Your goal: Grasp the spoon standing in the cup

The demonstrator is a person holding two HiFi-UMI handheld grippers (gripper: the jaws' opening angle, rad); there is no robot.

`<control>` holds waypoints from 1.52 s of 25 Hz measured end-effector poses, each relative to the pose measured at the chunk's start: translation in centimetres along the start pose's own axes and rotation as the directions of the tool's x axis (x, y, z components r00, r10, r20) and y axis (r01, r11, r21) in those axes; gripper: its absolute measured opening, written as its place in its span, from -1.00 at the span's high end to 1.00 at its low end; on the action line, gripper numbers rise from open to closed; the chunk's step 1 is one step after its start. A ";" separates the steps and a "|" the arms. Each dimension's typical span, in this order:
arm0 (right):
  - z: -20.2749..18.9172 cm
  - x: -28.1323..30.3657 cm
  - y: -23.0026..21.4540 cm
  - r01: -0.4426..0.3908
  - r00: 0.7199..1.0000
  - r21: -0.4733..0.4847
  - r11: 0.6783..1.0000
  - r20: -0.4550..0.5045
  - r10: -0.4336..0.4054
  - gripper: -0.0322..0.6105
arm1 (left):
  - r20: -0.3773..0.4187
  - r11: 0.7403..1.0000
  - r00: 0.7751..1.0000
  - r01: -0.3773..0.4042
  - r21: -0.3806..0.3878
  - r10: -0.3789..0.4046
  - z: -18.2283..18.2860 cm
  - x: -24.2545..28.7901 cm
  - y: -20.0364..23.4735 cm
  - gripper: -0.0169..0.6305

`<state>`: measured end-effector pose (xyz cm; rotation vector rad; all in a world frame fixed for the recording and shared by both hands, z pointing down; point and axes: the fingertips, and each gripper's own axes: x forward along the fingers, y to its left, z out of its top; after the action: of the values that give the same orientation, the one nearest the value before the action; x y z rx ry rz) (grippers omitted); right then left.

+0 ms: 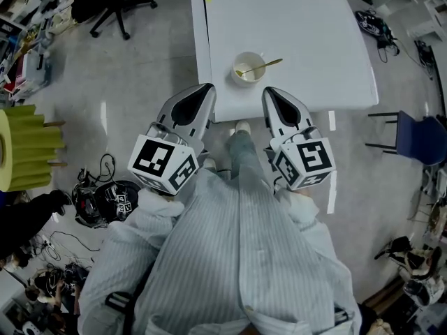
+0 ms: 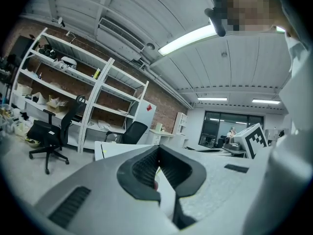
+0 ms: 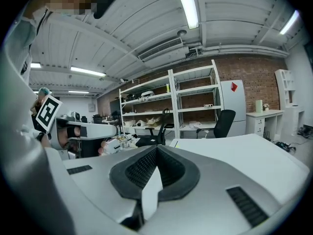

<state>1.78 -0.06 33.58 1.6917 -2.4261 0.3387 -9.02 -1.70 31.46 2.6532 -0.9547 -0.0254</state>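
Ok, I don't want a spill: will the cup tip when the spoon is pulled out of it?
Probably not: the cup looks wide, so it should stay upright, though it may slide on the smooth table. The spoon looks like thin, rigid metal, so it is likely light and slippery.

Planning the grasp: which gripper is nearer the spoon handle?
The right gripper; the spoon handle leans out of the cup toward its side.

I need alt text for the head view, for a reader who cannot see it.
A gold spoon leans in a white cup on a white table. The left tongs and right tongs, both shut and empty, point toward it.
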 end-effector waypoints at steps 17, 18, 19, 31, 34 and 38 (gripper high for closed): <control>4.9 10.7 -14.4 -0.180 0.983 -0.028 0.983 -0.046 0.179 0.87 | 0.034 0.984 0.983 -0.180 -0.002 0.180 3.9 16.3 4.1 0.92; 4.9 11.0 -14.8 -0.190 0.981 -0.030 0.981 -0.049 0.188 0.88 | 0.035 0.982 0.981 -0.191 -0.002 0.191 3.9 16.8 4.3 0.92; 4.9 11.3 -15.2 -0.200 0.979 -0.033 0.979 -0.051 0.199 0.87 | 0.036 0.979 0.979 -0.202 -0.001 0.202 3.8 17.1 4.4 0.92; 4.6 12.8 -16.1 -0.319 0.945 -0.025 0.948 -0.079 0.316 0.87 | 0.012 0.949 0.949 -0.316 -0.014 0.316 3.0 17.8 5.2 0.92; 4.2 13.2 -15.6 -0.326 0.942 -0.025 0.945 -0.088 0.323 0.87 | 0.005 0.947 0.947 -0.321 -0.014 0.321 2.6 17.6 5.6 0.92; 4.2 13.2 -14.9 -0.320 0.944 -0.020 0.947 -0.094 0.317 0.88 | 0.008 0.949 0.949 -0.315 -0.011 0.315 3.0 17.2 5.7 0.92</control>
<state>11.19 -18.12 34.36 1.2368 -2.6178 0.4012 0.47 -17.43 31.94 2.4614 -1.3657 0.0307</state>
